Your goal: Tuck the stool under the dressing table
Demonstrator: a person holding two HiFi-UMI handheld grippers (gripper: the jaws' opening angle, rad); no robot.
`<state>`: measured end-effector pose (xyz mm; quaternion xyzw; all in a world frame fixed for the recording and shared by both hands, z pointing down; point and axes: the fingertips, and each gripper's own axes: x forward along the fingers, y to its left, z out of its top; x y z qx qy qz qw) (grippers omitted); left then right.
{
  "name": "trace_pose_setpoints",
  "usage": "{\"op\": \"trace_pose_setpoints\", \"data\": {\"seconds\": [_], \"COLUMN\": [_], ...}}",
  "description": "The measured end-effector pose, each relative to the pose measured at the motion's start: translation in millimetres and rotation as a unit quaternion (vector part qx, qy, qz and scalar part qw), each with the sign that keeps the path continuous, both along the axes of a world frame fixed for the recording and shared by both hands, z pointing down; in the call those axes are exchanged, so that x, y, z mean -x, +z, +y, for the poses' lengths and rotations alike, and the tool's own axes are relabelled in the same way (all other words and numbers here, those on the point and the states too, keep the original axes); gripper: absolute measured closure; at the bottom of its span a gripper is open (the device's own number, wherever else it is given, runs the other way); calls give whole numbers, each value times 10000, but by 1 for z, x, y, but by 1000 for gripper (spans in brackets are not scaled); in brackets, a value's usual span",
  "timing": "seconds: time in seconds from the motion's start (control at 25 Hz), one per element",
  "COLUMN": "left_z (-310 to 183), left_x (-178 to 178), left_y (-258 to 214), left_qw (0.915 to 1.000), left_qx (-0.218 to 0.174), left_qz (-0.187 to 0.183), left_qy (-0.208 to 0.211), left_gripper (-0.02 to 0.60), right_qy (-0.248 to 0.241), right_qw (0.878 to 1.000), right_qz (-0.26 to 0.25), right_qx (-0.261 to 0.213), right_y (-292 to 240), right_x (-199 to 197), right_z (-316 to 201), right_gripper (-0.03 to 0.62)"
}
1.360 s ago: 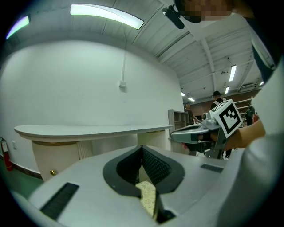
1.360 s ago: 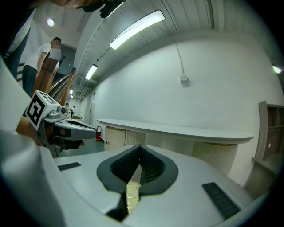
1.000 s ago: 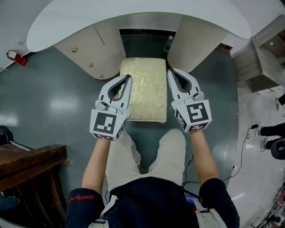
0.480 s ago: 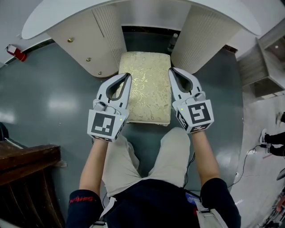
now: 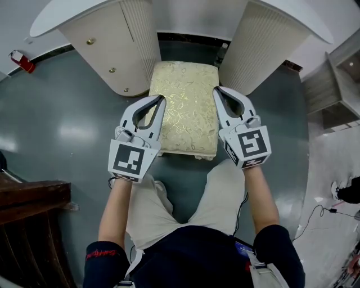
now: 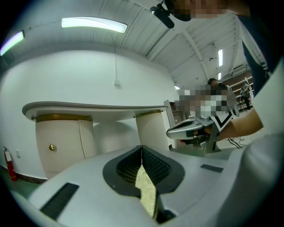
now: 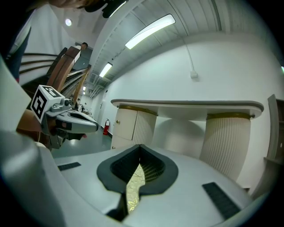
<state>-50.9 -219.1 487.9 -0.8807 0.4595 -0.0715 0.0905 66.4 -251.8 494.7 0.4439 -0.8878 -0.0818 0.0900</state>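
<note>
The stool [image 5: 183, 107], with a gold-patterned cushion, stands on the grey floor, its far end at the gap between the dressing table's two ribbed pedestals [image 5: 264, 39]. My left gripper [image 5: 162, 99] is shut and empty over the cushion's left edge. My right gripper [image 5: 216, 90] is shut and empty over the right edge. Both point level toward the table. In the left gripper view the shut jaws [image 6: 142, 149] show a sliver of gold cushion [image 6: 146, 190] below them. The right gripper view shows the same cushion [image 7: 133, 186] below its jaws [image 7: 140, 146]. Whether either gripper touches the stool I cannot tell.
The white table top [image 5: 67, 17] curves over both pedestals. Dark wooden furniture [image 5: 34, 197] stands at the lower left, and a red extinguisher [image 5: 19, 61] sits at the far left. A shelf unit [image 5: 337, 84] and a floor cable [image 5: 320, 212] lie to the right. The person's legs [image 5: 185, 191] are behind the stool.
Both grippers have sunk lower beside the cushion, still shut. The head view has shifted toward the table, so the pedestals look larger.
</note>
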Motion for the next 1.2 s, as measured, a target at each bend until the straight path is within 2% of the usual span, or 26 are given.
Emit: {"op": "trace_pose_setpoints", "data": {"seconds": [0.12,0.32,0.6,0.84,1.08,1.2], "left_z": [8,19,34,51,60,67], "left_x": [-1,-8,-19,-25,-26,-28], "left_y": [10,27,51,80,94,105], "left_qw": [9997,9986,9924,9790,9703,9619], "left_qx": [-16,156,380,497,346,374], "left_qz": [-213,-355,-949,-1737,-2253,-2557], "left_qy": [83,352,689,947,813,896], "left_gripper": [565,565,565,563,559,492], "right_qy": [-90,-215,-534,-883,-1107,-1136], "right_qw": [9998,9990,9954,9865,9750,9683], "right_qz": [169,393,712,1289,1845,2146], "right_qx": [-10,92,354,497,553,581], "right_y": [7,21,45,68,88,97], "right_x": [4,7,19,34,45,46], "right_z": [9,21,39,58,77,85], "right_gripper": [579,579,579,577,577,576]}}
